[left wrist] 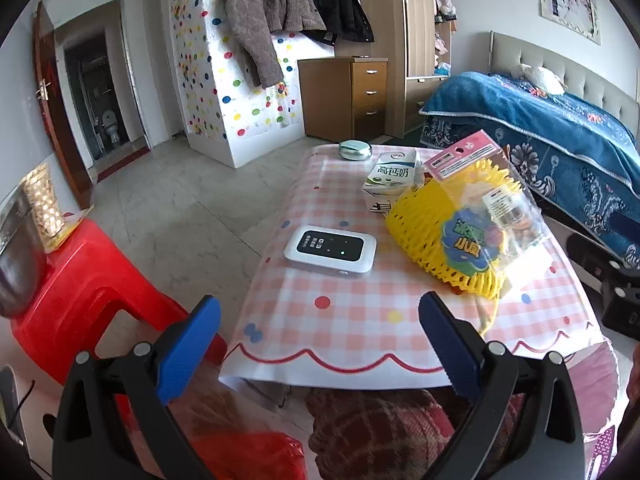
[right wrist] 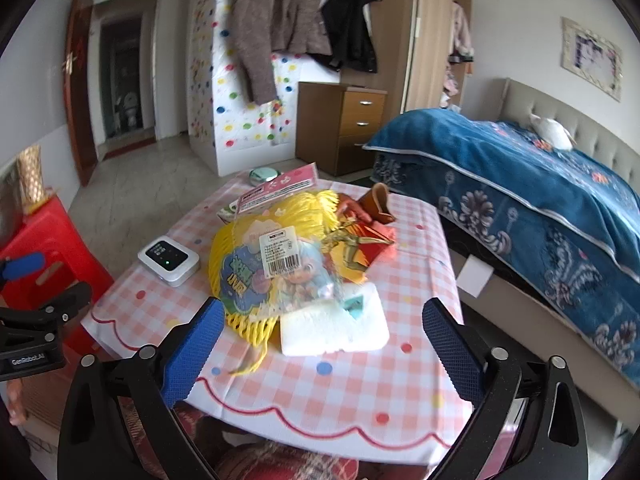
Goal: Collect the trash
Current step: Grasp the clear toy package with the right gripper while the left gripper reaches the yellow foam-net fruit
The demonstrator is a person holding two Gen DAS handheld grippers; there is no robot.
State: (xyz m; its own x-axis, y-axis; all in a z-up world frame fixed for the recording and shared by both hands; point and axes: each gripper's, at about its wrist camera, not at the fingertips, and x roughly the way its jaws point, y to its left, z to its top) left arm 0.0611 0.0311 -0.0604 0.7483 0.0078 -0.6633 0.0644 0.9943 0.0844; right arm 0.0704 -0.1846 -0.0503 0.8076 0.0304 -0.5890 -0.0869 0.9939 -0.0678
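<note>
Hovering short of the table's near edge, the left gripper (left wrist: pixel 320 344) and right gripper (right wrist: pixel 324 348) both stand wide open, holding nothing. At the right gripper's 12 o'clock lies the trash: a yellow foam net (right wrist: pixel 240 280) under a clear toy package (right wrist: pixel 288 256), touching a white foam block (right wrist: pixel 334 330), with crumpled red wrapping (right wrist: pixel 372 232) behind. A milk carton (left wrist: pixel 390 178) sits beyond. The risk, I judge: the net and package could part when pinched, or a sweep at 10 o'clock could snag the portable router (right wrist: pixel 169 261), which isn't trash.

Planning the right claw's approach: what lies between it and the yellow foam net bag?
In the right wrist view, only bare pink checked tablecloth lies between the open right claw and the yellow foam net bag; a white tissue pack sits beside the bag.
</note>
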